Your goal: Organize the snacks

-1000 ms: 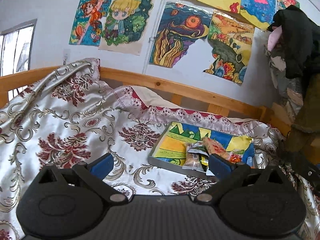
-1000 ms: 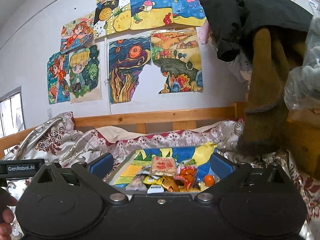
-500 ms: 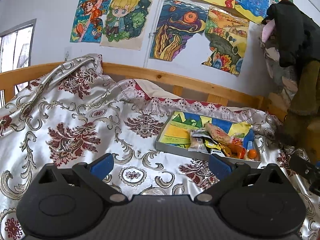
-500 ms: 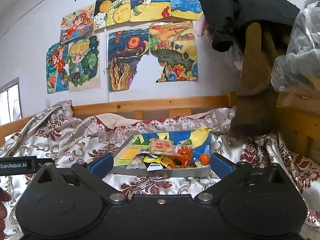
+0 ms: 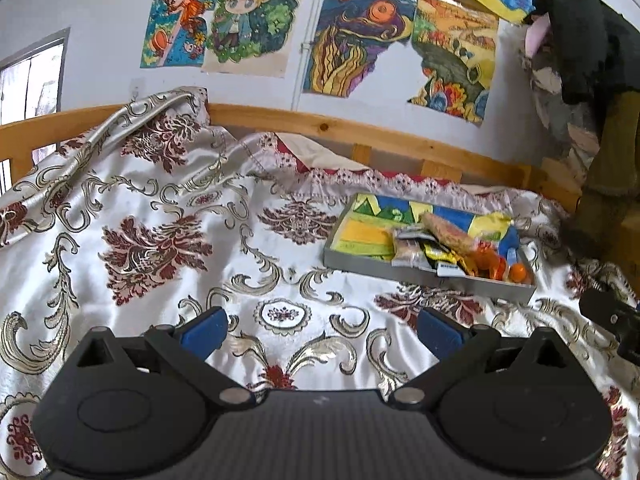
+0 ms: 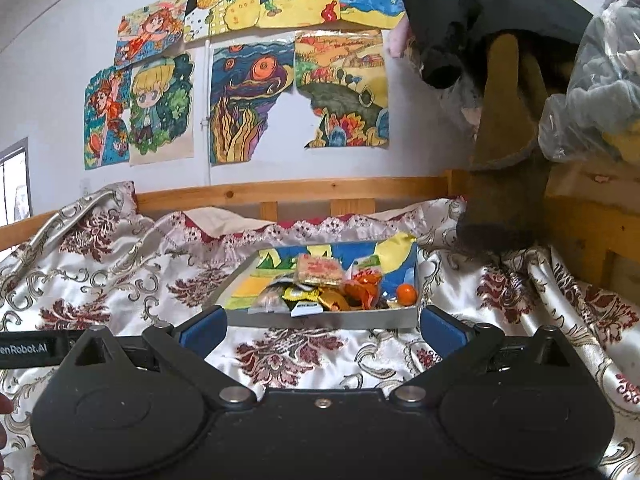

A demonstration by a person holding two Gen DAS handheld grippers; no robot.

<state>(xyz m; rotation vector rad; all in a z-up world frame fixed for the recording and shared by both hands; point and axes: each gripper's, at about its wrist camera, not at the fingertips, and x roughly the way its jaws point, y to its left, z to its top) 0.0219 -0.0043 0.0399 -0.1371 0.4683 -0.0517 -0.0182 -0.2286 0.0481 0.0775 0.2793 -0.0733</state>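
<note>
A shallow grey tray [image 5: 400, 272] [image 6: 360, 318] with a colourful lining lies on the patterned bedspread. Several snack packets [image 5: 436, 246] [image 6: 316, 280] are heaped at its right end, beside a small orange fruit [image 5: 519, 270] [image 6: 407, 293]. My left gripper [image 5: 322, 330] is open over bare bedspread, short of the tray and to its left. My right gripper [image 6: 322, 330] is open just in front of the tray's near wall, with nothing between its fingers. The right gripper's body shows at the right edge [image 5: 612, 316] of the left wrist view.
A wooden bed rail [image 6: 300, 192] runs behind the tray, under a wall of drawings [image 6: 256, 100]. Dark clothes and a brown garment [image 6: 504, 120] hang at the right over a wooden frame. Bunched bedspread [image 5: 120, 168] rises at the left. A fingertip [image 6: 5, 404] shows at the left edge.
Both grippers have pulled back and tilted down, so the tray sits farther off and more bedspread lies in front. Both stayed open.
</note>
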